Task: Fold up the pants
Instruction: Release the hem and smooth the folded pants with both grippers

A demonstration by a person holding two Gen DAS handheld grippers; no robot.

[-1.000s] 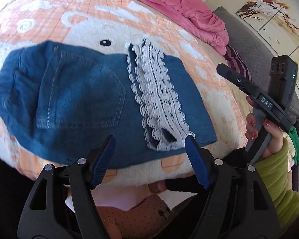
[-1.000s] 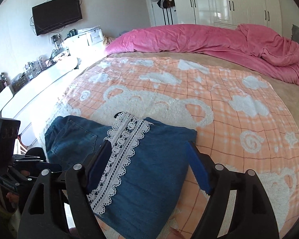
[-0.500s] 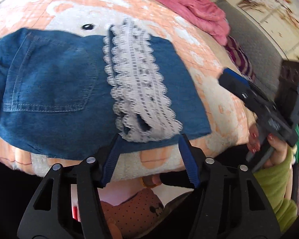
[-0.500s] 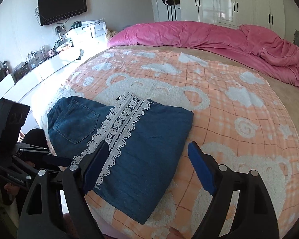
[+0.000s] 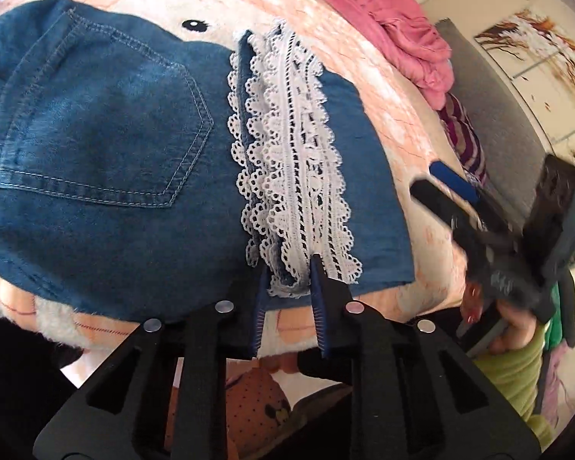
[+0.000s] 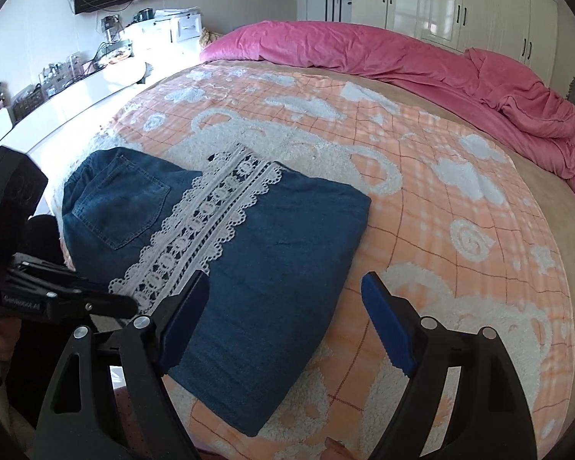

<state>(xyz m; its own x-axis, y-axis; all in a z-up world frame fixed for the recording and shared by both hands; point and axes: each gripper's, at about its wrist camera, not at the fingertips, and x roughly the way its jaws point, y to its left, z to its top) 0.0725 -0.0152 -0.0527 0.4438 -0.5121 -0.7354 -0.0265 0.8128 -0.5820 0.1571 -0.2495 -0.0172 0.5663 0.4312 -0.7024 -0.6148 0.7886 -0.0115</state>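
Step in hand: you are taking hold of the lace hem point(image 5: 299, 176) of the denim pants point(image 5: 107, 145) at its near end, ready for the next fold.
Pants, place: they lie already doubled over on the bed point(image 6: 460, 207), near its front edge, back pocket up on one side, the lace band running across the middle.
Left tongs point(image 5: 287, 280): they have just been closing, and the near end of the lace sits bunched between the blue pads; they look clamped on it, the pads pressing the trim and the denim edge beneath.
Right tongs point(image 6: 283, 314): spread wide, hovering over the near corner of the plain denim half, gripping nothing.
Your right hand point(image 5: 506, 329): seen from the left camera, it holds its tool well off to the side of the pants.
Next move, as I judge it: bring the right tongs down on the near denim edge, pinch every layer, then lift both ends together and carry them over in one even sweep.
Watch for: lace slipping free, or only the top layer coming up.
Containers: none in view near the pants; only the wardrobe point(image 6: 460, 4) at the far wall, its doors shut, contents hidden.
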